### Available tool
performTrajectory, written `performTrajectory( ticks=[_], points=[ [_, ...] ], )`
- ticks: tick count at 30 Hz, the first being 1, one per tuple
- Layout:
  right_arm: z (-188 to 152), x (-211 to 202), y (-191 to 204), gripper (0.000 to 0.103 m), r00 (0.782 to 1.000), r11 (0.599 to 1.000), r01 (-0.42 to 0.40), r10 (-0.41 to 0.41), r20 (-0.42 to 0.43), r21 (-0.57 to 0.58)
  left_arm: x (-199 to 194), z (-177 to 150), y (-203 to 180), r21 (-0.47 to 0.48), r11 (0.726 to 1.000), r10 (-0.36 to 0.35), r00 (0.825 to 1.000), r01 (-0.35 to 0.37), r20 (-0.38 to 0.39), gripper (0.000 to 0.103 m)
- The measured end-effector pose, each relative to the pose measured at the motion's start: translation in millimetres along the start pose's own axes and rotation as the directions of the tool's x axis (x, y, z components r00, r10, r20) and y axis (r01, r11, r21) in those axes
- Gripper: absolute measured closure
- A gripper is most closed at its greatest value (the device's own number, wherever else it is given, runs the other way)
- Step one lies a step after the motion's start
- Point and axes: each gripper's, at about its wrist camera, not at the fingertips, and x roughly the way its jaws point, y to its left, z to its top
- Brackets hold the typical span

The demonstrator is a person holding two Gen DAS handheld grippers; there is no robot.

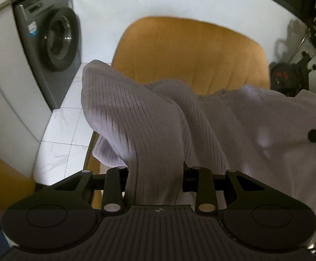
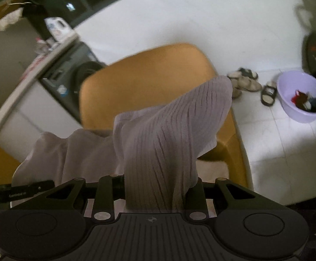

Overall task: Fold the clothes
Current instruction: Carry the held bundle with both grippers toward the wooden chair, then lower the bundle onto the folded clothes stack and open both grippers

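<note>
While both views are motion-blurred, the grip state reads clearly: the left claw [image 1: 155,171] is clamped on a bunched fold of the pale ribbed garment [image 1: 136,113], which rises from between its jaws at lower centre of the left wrist view and spreads toward the right edge. The right claw [image 2: 158,180] likewise pinches a gathered ridge of the same garment [image 2: 168,130], the fabric standing up from the jaws at lower centre of the right wrist view and trailing off to the lower left. In each view the cloth hangs in front of an orange chair [image 1: 190,50], whose backrest fills the middle of the frame; whether the fabric touches the seat cannot be told. A tip of the other claw shows at the right edge of the left view and at the lower left of the right view, touching the cloth. A grey washing machine [image 1: 55,43] stands at upper left. On the white tiled floor [image 2: 277,143], at right, sit a lilac basin [image 2: 288,108] with small dark and red items, and sandals [image 2: 245,80] just beside it.
</note>
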Motion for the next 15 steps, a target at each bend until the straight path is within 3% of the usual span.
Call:
performTrajectory(
  ticks=[6, 11, 12, 14, 15],
  points=[
    [10.4, 82.8, -18.5, 0.076, 0.991, 0.995, 0.091, -0.087, -0.100, 0.031, 75.1, 9.7, 11.0, 0.036, 0.999, 0.008, 0.996, -0.005, -0.090, 0.069],
    [-2.5, 148.0, -41.8, 0.072, 0.966, 0.979, 0.200, -0.191, -0.177, 0.035, 127.2, -9.1, 16.3, 0.071, 0.996, 0.061, 0.983, -0.049, -0.175, 0.064],
    [-6.4, 155.1, -47.8, 0.070, 0.962, 0.975, 0.216, -0.204, -0.182, 0.048, 132.2, -11.8, 19.4, 0.068, 0.997, 0.060, 0.982, -0.049, -0.178, 0.060],
    [-9.7, 162.6, -58.0, 0.049, 0.959, 0.965, 0.239, -0.216, -0.186, 0.111, 136.1, -12.4, 25.5, 0.061, 0.997, 0.056, 0.979, -0.045, -0.195, 0.051],
    [-10.2, 163.2, -61.7, 0.044, 0.958, 0.960, 0.245, -0.217, -0.187, 0.139, 135.8, -10.4, 28.3, 0.060, 0.997, 0.053, 0.977, -0.041, -0.208, 0.047]
  ],
)
